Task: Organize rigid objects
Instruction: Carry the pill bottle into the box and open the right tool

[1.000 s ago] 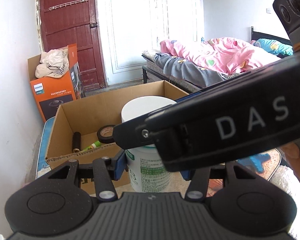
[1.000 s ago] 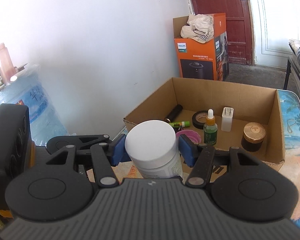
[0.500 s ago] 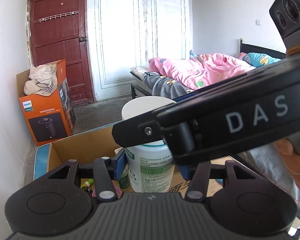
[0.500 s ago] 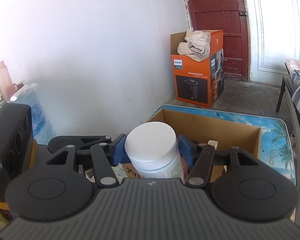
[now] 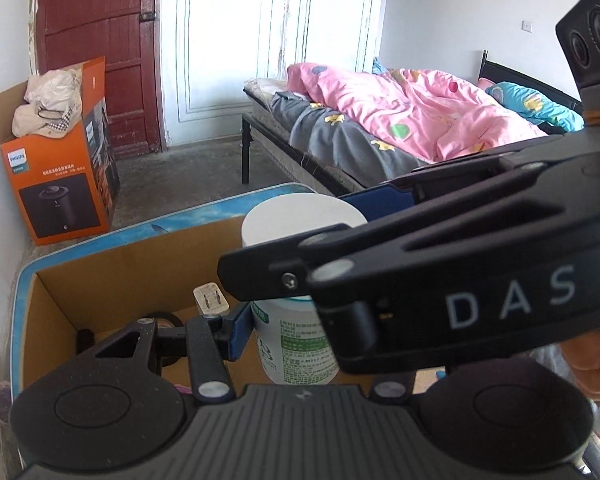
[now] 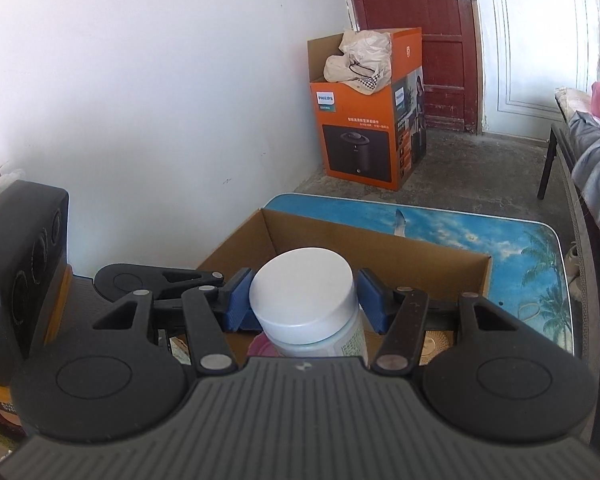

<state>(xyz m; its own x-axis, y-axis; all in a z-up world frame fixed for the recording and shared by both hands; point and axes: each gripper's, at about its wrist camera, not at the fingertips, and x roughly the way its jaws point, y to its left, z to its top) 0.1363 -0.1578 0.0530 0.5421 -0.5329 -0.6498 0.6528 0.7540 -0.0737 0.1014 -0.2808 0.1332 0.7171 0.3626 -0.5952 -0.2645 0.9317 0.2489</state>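
Observation:
A white jar (image 5: 300, 332) with a white lid (image 6: 304, 300) and a green-printed label hangs over the open cardboard box (image 6: 384, 252). My left gripper (image 5: 296, 336) is shut on the jar's lower body; its left blue pad (image 5: 240, 332) presses the side, and the other pad is hidden. My right gripper (image 6: 304, 300) is shut on the jar at the lid, a blue pad on each side. In the left wrist view the right gripper (image 5: 300, 236) crosses in front of the jar from the right.
Inside the box are a white charger plug (image 5: 208, 300), a black tape roll (image 5: 164, 320) and a gold-lidded jar (image 6: 436, 344). The box stands on a blue beach-print table (image 6: 520, 248). An orange carton (image 6: 364, 128) stands by the red door, a bed (image 5: 400, 120) at right.
Both grippers have carried the jar forward together, from in front of the box's near wall to over the inside of the box. The grip on the jar is unchanged.

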